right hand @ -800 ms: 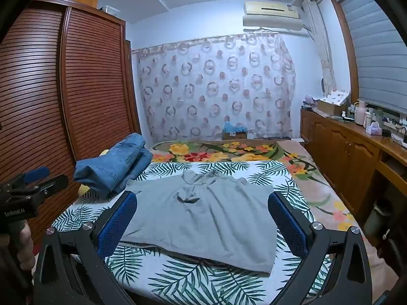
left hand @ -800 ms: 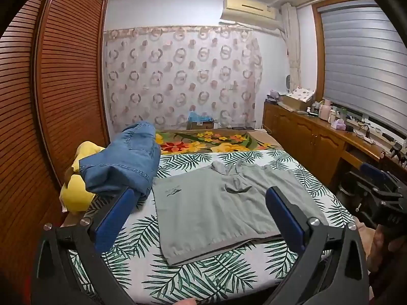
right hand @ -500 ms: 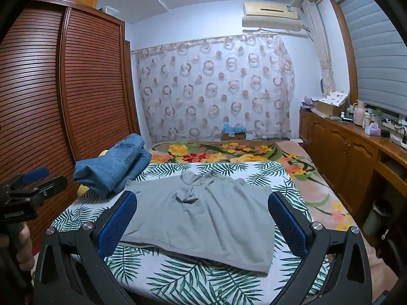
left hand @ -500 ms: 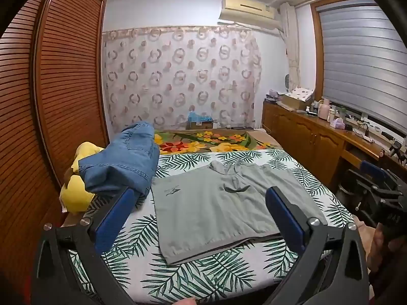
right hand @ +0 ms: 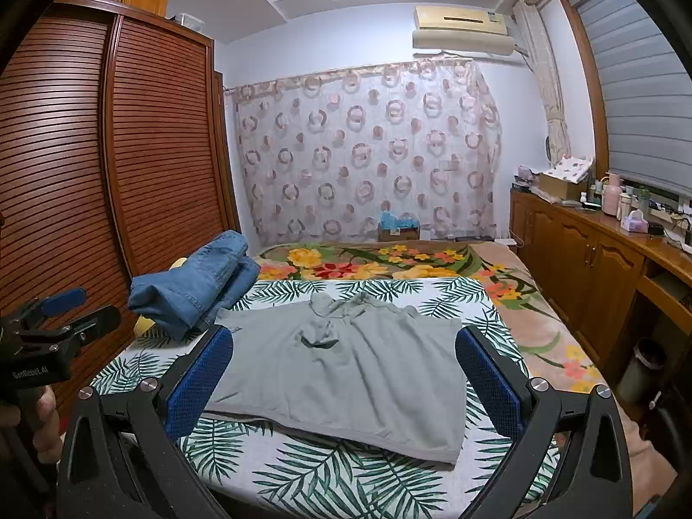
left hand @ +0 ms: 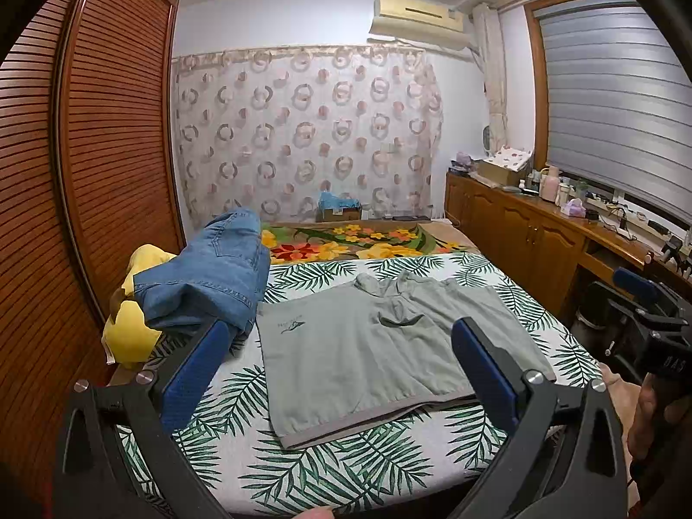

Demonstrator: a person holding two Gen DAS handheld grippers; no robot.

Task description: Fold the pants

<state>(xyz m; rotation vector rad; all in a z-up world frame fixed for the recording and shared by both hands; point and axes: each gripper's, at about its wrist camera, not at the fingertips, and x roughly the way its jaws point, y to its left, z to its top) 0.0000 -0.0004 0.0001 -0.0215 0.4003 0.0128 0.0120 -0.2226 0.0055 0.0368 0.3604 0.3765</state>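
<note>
Both grippers wide apart and empty above the near edge of the bed; pants lie flat at its middle.

We see the left gripper (left hand: 341, 372) and the right gripper (right hand: 344, 372) each with blue pads spread wide, gripping nothing, clear of the cloth. The bed (right hand: 328, 467) has a bare strip of leaf-print cover along its near edge and a wider bare stretch at its right edge; its left edge runs close to the wardrobe (right hand: 129, 151). We count one pair of grey pants (left hand: 372, 346), spread flat, waist toward the far edge, hem toward the near edge, slightly skewed, with small creases. One folded pair of jeans (left hand: 212, 277) sits at the left edge, on a yellow cushion (left hand: 129, 328), just beside the pants.
</note>
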